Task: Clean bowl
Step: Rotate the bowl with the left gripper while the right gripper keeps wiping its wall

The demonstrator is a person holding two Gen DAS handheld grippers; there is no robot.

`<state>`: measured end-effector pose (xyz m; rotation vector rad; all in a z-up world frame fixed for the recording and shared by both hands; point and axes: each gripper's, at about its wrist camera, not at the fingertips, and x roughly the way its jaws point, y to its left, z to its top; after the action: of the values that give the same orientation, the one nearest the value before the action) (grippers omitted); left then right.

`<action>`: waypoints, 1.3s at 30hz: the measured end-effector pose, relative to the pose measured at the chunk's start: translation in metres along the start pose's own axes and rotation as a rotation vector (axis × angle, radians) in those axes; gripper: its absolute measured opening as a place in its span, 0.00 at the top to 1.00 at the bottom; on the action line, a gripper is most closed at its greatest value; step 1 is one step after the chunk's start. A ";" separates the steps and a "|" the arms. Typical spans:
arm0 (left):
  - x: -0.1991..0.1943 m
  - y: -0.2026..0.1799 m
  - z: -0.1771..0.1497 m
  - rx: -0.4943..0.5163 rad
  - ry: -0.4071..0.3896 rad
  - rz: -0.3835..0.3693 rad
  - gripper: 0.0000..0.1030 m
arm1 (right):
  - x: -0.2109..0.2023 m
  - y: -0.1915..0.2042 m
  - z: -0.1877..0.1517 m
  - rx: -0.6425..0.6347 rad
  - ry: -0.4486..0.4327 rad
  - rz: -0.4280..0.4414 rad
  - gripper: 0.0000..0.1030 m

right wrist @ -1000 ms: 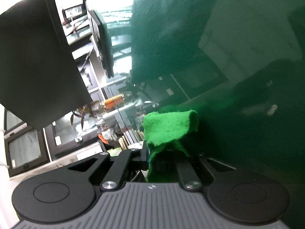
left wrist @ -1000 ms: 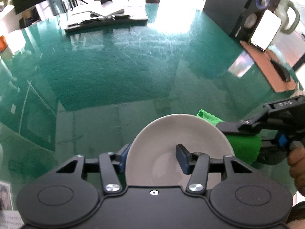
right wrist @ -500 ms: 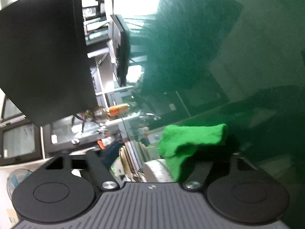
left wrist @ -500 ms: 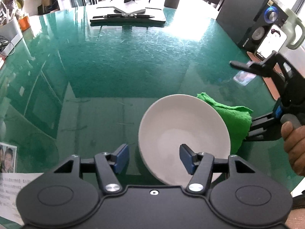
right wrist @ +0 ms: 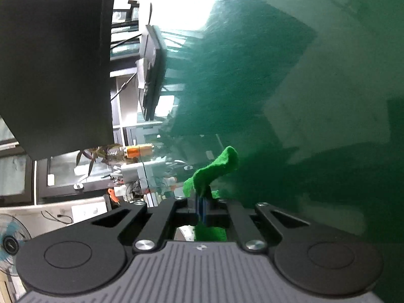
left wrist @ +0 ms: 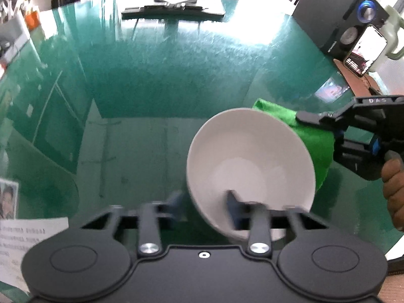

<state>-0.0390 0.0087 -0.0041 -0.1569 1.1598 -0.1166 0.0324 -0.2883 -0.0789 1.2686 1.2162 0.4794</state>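
A white bowl (left wrist: pixel 248 169) is tilted above the green glass table, its rim between my left gripper's (left wrist: pixel 204 205) fingers, which are shut on it. A green cloth (left wrist: pixel 313 139) lies against the bowl's far right outside. My right gripper (left wrist: pixel 303 120) comes in from the right and is shut on that cloth. In the right wrist view the gripper (right wrist: pixel 202 205) has its jaws closed on the green cloth (right wrist: pixel 214 171), which sticks up past the tips; a sliver of the bowl (right wrist: pixel 185 233) shows below.
A black speaker (left wrist: pixel 346 12) and a phone (left wrist: pixel 363 50) on a stand are at the far right. A monitor base (left wrist: pixel 174 7) stands at the table's far edge. Papers (left wrist: pixel 27 234) lie at the near left.
My right gripper has closed on the green cloth again after opening half a second ago. The bowl has tipped and shifted right in my left gripper.
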 end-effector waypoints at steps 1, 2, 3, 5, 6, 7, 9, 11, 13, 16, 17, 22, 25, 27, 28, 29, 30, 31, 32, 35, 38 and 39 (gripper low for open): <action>0.000 0.001 0.001 0.002 -0.002 0.000 0.80 | 0.004 0.001 0.000 0.006 0.024 0.004 0.98; 0.001 0.002 0.003 0.008 -0.009 0.000 0.80 | 0.008 0.001 0.000 0.012 0.048 0.007 0.98; 0.002 0.003 0.005 0.020 -0.017 0.005 0.80 | 0.011 0.002 0.000 0.017 0.068 0.011 0.98; 0.004 0.003 0.011 0.061 -0.032 0.024 0.80 | 0.009 0.003 -0.004 0.022 0.094 0.024 0.98; 0.005 0.002 0.015 0.086 -0.035 0.031 0.79 | 0.008 0.002 -0.007 0.025 0.110 0.031 0.98; 0.006 0.002 0.017 0.105 -0.036 0.033 0.78 | 0.006 0.001 -0.008 0.035 0.113 0.035 0.98; 0.010 0.000 0.025 0.174 -0.039 0.023 0.77 | -0.006 -0.013 -0.012 0.123 0.117 0.069 0.98; 0.012 -0.001 0.031 0.206 -0.034 0.009 0.76 | -0.015 -0.020 -0.015 0.163 0.100 0.087 0.98; 0.014 -0.003 0.035 0.225 -0.026 0.003 0.76 | -0.018 -0.027 -0.016 0.205 0.081 0.103 0.98; 0.016 -0.006 0.039 0.242 -0.019 -0.001 0.75 | -0.002 -0.022 -0.013 0.223 0.079 0.115 0.97; 0.017 -0.007 0.039 0.247 -0.016 0.001 0.75 | 0.003 -0.019 -0.013 0.219 0.077 0.114 0.97; 0.017 -0.006 0.041 0.240 -0.010 -0.006 0.75 | 0.045 0.002 -0.002 0.180 0.112 0.117 0.97; 0.018 -0.004 0.043 0.230 -0.003 -0.013 0.71 | 0.048 0.003 -0.003 0.168 0.116 0.117 0.97; 0.019 -0.003 0.043 0.224 0.002 -0.023 0.68 | 0.038 -0.002 -0.004 0.179 0.118 0.119 0.97; 0.019 -0.003 0.044 0.225 0.004 -0.027 0.67 | 0.034 -0.003 -0.005 0.180 0.118 0.117 0.97; 0.019 -0.004 0.044 0.237 0.004 -0.030 0.66 | 0.022 -0.009 -0.008 0.184 0.119 0.112 0.97; 0.020 -0.005 0.044 0.246 0.004 -0.029 0.66 | 0.011 -0.014 -0.011 0.189 0.120 0.107 0.96; 0.020 -0.005 0.044 0.248 0.005 -0.030 0.66 | 0.010 -0.016 -0.012 0.194 0.121 0.107 0.96; 0.020 -0.005 0.045 0.251 0.007 -0.034 0.66 | 0.005 -0.019 -0.015 0.205 0.124 0.106 0.96; 0.021 -0.004 0.045 0.258 0.013 -0.041 0.66 | -0.003 -0.025 -0.019 0.225 0.128 0.105 0.96; 0.021 -0.004 0.046 0.258 0.015 -0.039 0.66 | 0.017 -0.016 -0.011 0.199 0.121 0.108 0.96; 0.021 -0.004 0.046 0.255 0.016 -0.039 0.66 | 0.030 -0.010 -0.007 0.184 0.129 0.109 0.96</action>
<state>0.0112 0.0036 -0.0047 0.0476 1.1475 -0.2986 0.0338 -0.2633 -0.0997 1.4848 1.3280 0.5450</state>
